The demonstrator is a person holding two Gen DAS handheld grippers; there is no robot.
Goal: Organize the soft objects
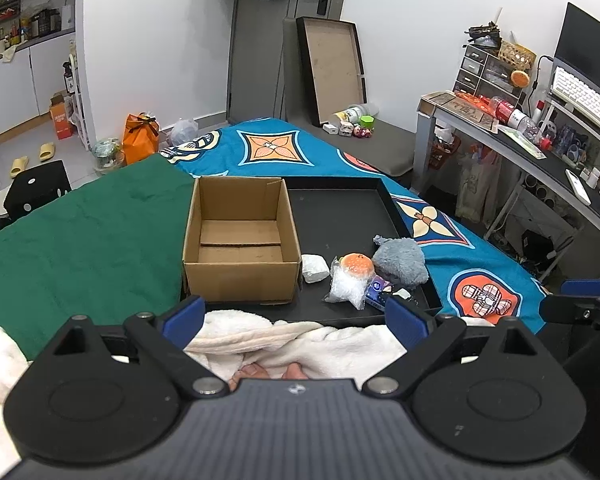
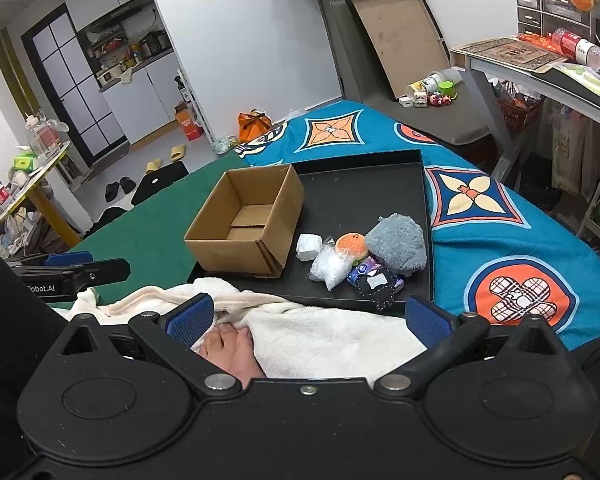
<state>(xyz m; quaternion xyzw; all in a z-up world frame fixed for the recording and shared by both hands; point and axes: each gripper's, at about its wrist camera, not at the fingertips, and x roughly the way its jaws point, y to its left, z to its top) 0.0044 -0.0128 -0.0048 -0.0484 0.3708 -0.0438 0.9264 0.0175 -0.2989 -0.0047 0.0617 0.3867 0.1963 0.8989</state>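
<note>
Left wrist view: the left gripper has its blue-padded jaws spread wide with nothing between them, above a rumpled cream fleece blanket. Just beyond lies a shallow black tray holding an open brown cardboard box on its left and, near right, a grey plush toy, an orange burger-shaped squishy and a clear plastic bag. Right wrist view: the right gripper likewise gapes empty over the blanket.

Black grippers — blue-padded jaws
</note>
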